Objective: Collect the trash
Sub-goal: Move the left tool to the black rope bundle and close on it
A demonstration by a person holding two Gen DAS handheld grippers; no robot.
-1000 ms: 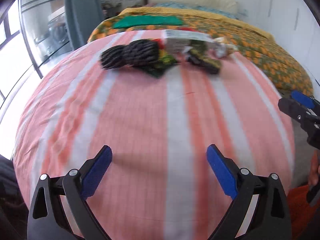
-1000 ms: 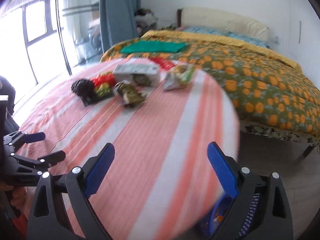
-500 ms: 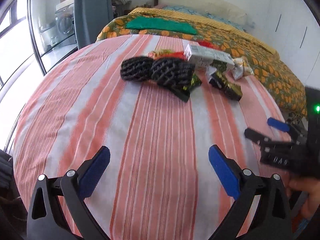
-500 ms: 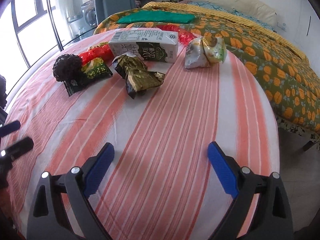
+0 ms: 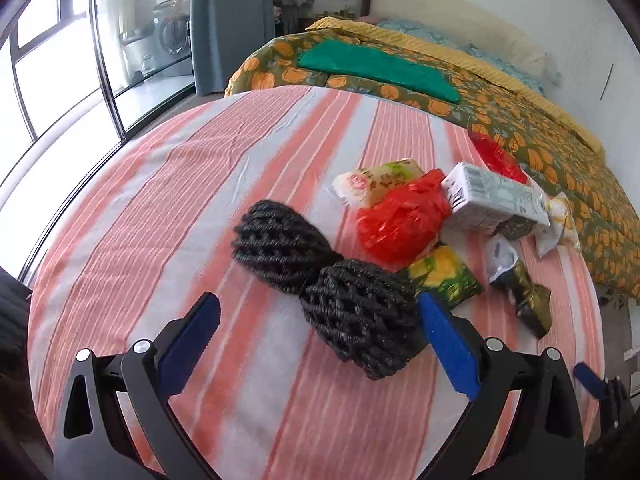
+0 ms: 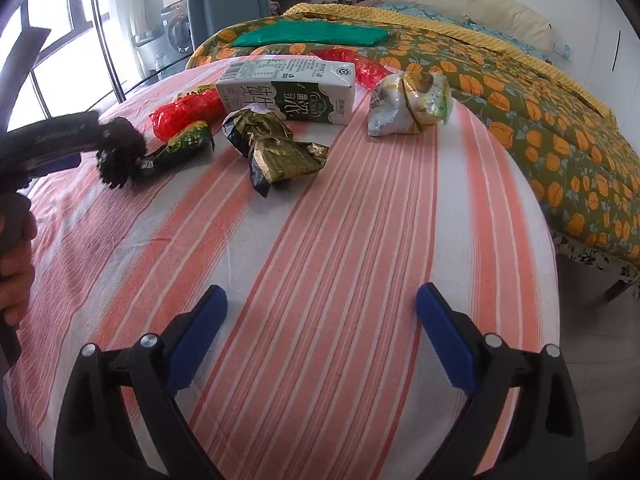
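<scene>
Trash lies on a round table with a pink-and-white striped cloth [image 5: 168, 208]. Two black foam nets [image 5: 356, 316] lie nearest my left gripper [image 5: 320, 340], which is open, its jaws either side of the near net without touching it. Behind are a red plastic bag [image 5: 404, 220], a green-yellow wrapper [image 5: 444, 276], a white milk carton [image 6: 288, 92], a crumpled gold-green wrapper [image 6: 276, 148] and a crumpled white-yellow bag [image 6: 408, 104]. My right gripper [image 6: 322, 328] is open and empty over bare cloth, well short of the trash.
A bed with an orange-flowered green cover [image 6: 520, 92] stands behind and right of the table, a green folded cloth [image 5: 376, 68] on it. Large windows [image 5: 52, 80] and a grey curtain [image 5: 228, 20] are at left. The table edge drops off at right [image 6: 556, 280].
My left gripper has moved forward to the black nets, which now lie between its jaws. My right gripper has moved a little closer to the trash. Both stay open.
</scene>
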